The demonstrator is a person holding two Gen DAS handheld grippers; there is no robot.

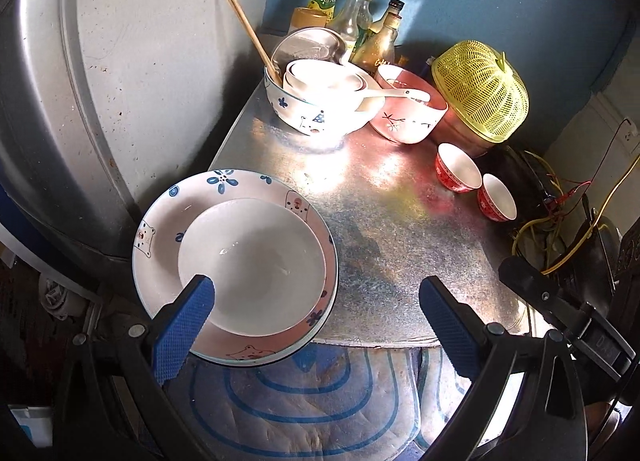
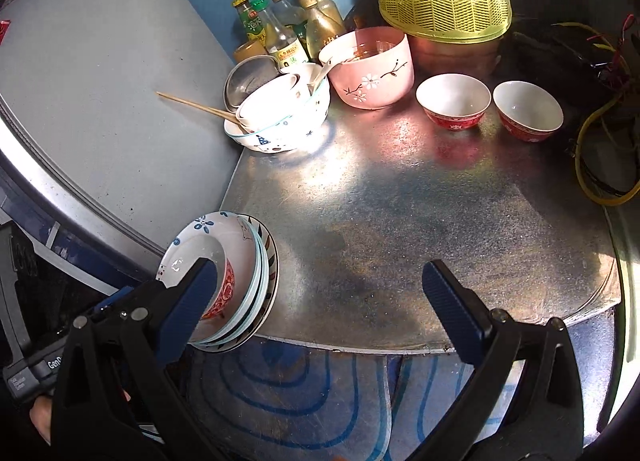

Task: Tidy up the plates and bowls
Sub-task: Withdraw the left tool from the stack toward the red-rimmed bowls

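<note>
The left tongs (image 1: 316,325) stood wide open at the near edge of the worktop (image 1: 392,245), the left blue pad (image 1: 182,331) overlapping the near rim of the white bowl (image 1: 252,265) and the other pad out over bare metal; whether that pad touched the bowl could not be told. The right tongs (image 2: 320,313) were likewise spread open, gripping nothing, with the left pad (image 2: 188,309) in front of the same stack and the right one well apart from it. That stack sat at the near left corner of the worktop, overhanging its edge: the white bowl, red-patterned on its outside in the right wrist view, rested inside the bear plate (image 1: 160,229), a shallow pink-and-white dish with blue flowers, and the right wrist view showed further plates beneath it. Farther back from the stack, against the grey wall, a blue-flowered bowl (image 1: 296,109) held smaller white bowls, a white spoon (image 1: 396,95) and chopsticks (image 1: 250,31). Just beside it stood a pink bowl (image 1: 408,113), and behind both a cluster of bottles (image 1: 360,21). To the right of the pink bowl was a yellow mesh cover (image 1: 480,89), with two small red bowls (image 1: 458,167) near it, one beside the other
</note>
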